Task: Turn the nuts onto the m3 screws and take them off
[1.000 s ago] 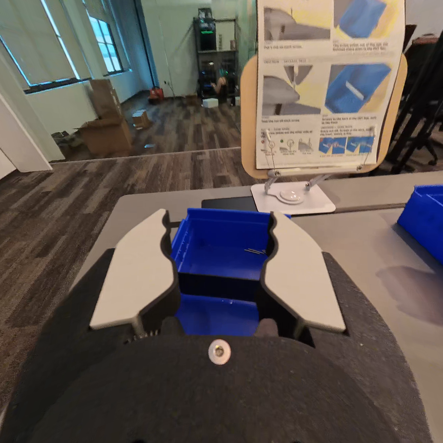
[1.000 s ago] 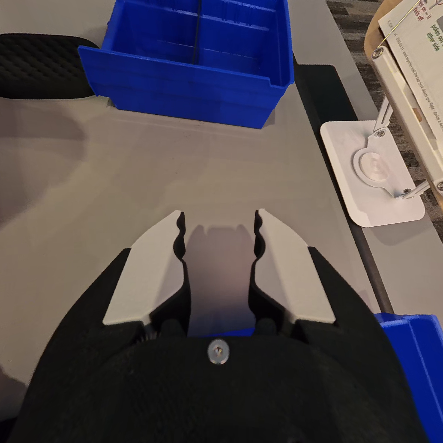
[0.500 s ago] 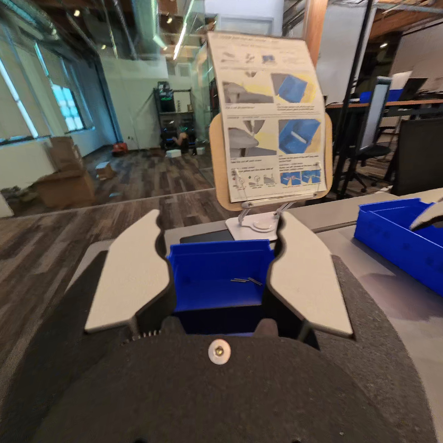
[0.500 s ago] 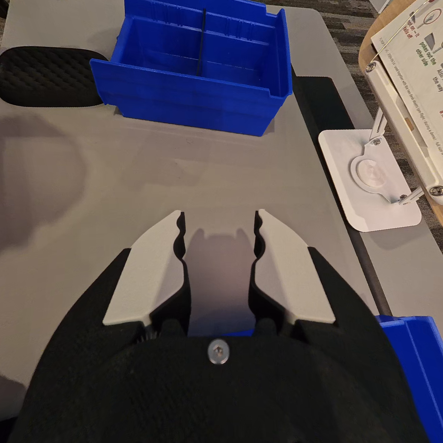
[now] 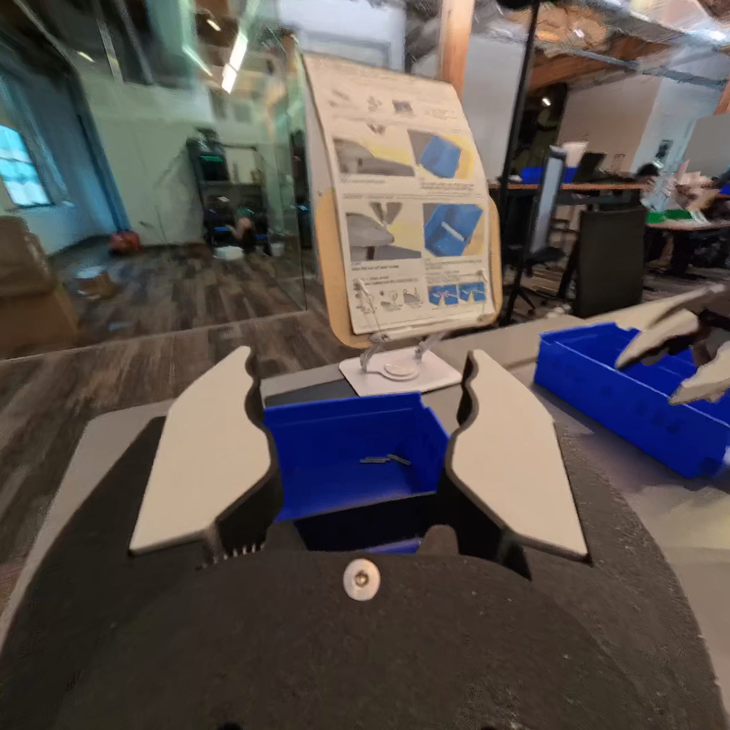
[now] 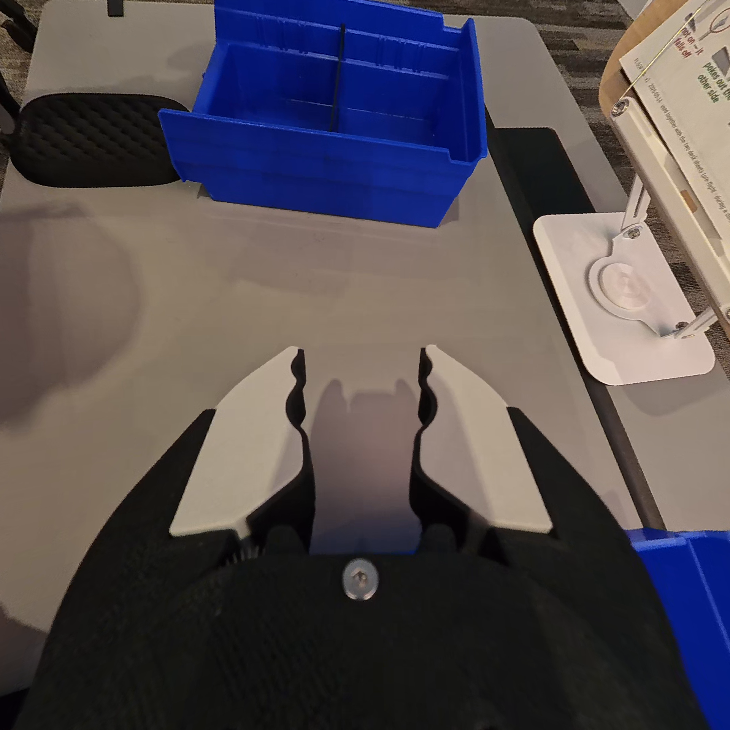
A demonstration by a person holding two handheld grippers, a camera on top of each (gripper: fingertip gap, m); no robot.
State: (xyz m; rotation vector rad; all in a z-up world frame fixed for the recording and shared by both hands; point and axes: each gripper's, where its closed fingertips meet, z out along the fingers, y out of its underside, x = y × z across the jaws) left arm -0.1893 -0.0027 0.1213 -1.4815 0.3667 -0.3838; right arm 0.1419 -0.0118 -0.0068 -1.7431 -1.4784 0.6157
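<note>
In the left wrist view, my left gripper (image 5: 361,375) is open and empty, held above the near end of a blue bin (image 5: 347,434). A few thin metal screws (image 5: 385,459) lie on the bin's floor between my fingers. My right gripper (image 6: 362,355) is open and empty above the bare grey table (image 6: 276,296). Its fingers (image 5: 651,332) also show far right in the left wrist view, over a second blue bin (image 5: 616,399). The first bin, with its dividers, shows in the right wrist view (image 6: 328,166). I see no nuts.
A document stand with an instruction sheet (image 5: 407,221) stands on a white base (image 6: 624,296) at the table's far edge. The left gripper's black body (image 6: 91,138) sits beside the divided bin. A corner of the second bin (image 6: 691,572) is under my right gripper. One gripper's finger ends stand about 35 cm off the other's.
The left gripper has tilted up, so more of the room and stand show, and the right gripper's fingers have come into its view. The right gripper has drawn back from the divided bin.
</note>
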